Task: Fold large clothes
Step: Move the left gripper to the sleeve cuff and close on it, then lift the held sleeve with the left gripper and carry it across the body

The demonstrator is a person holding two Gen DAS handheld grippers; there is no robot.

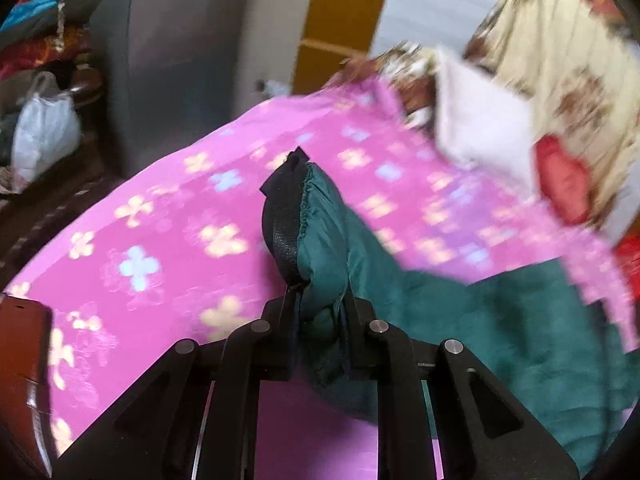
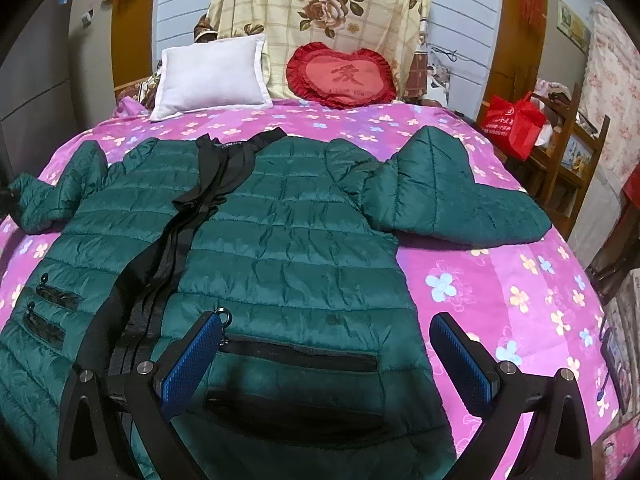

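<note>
A dark green quilted puffer jacket lies spread front-up on a bed covered by a pink sheet printed with pale yellow and blue flowers. Its shell is shiny and crinkled, stitched in horizontal channels, with a black zipper band running down the middle and black zipped pockets low on both front panels. The right sleeve bends out across the sheet; the left sleeve lies bunched toward the left edge of the bed. At the far end a plain white square pillow and a red heart-shaped ruffled cushion lean against a cream cloth with rose prints. The left gripper is clenched on a fold of the jacket's green fabric with its black elastic-edged cuff standing up beyond the black fingers; that view is motion-blurred. The right gripper is released, its blue ridged pads spread wide above the jacket's near hem, gripping nothing.
</note>
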